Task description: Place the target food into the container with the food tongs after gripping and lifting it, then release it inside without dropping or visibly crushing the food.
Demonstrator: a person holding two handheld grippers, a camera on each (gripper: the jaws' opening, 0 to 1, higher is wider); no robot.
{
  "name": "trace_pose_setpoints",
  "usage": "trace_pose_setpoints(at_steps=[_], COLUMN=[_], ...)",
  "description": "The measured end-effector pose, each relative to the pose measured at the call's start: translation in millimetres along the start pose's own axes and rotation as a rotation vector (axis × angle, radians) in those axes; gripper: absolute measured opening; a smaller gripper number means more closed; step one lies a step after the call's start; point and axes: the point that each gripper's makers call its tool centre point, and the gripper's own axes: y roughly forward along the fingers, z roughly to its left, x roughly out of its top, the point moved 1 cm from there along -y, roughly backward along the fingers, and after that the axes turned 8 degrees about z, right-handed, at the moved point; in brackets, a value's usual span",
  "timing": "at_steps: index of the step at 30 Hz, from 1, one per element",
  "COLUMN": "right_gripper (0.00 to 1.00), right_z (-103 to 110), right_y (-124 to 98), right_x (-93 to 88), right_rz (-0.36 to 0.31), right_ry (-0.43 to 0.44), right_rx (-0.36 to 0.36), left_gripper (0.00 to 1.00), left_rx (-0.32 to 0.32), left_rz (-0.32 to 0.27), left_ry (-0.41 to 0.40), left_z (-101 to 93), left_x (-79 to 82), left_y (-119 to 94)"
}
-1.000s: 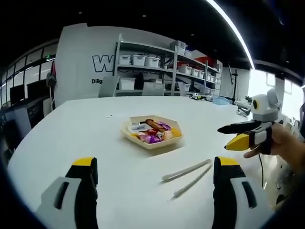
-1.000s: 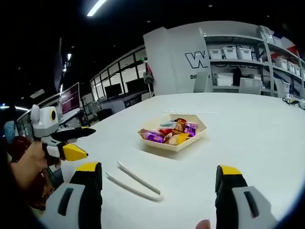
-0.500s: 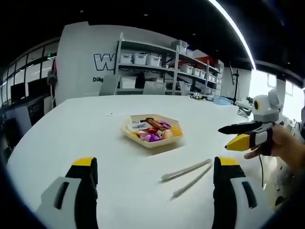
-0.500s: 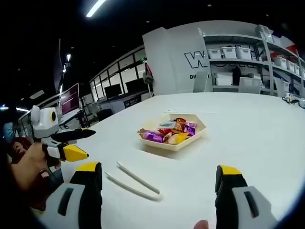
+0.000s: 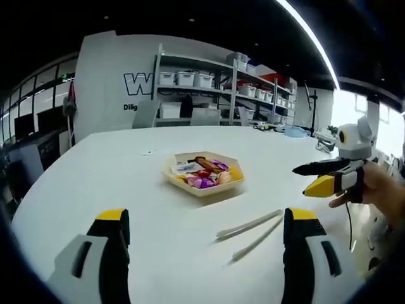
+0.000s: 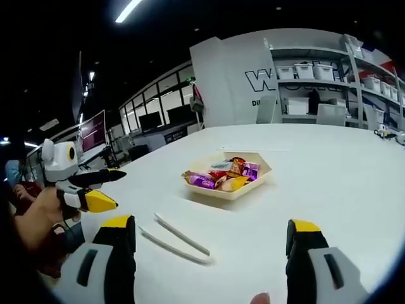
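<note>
white table (image 5: 95, 171) | shelving with storage bins (image 5: 190, 79) | wall lettering (image 5: 136, 83) | ceiling light strip (image 6: 128, 9)

Long ceiling light strips (image 5: 313, 44) are lighting the room evenly from overhead, and the white table (image 5: 126, 171) is reflecting that light brightly without harsh glare, while the ceiling itself is staying dark. Daylight is blowing out a window (image 5: 345, 107) at the far right of the left gripper view. The fisheye lenses are bending the shelving (image 6: 329, 82) and the table edges toward the borders, and detail is softening slightly there, with only faint shadows showing on the tabletop.
</note>
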Motion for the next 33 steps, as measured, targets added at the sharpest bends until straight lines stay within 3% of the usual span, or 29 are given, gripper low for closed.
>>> trace_pose_setpoints(at_steps=[33], right_gripper=[0.99], right_z=[4.5], right_y=[2.6], right_x=[-1.3], right_rz=[0.008], right_ry=[-0.005], right_rx=[0.009], left_gripper=[0.99], left_rx=[0.006], left_rz=[0.019], left_ry=[-0.004], left_z=[-1.2], left_x=[-2.6], left_y=[0.5])
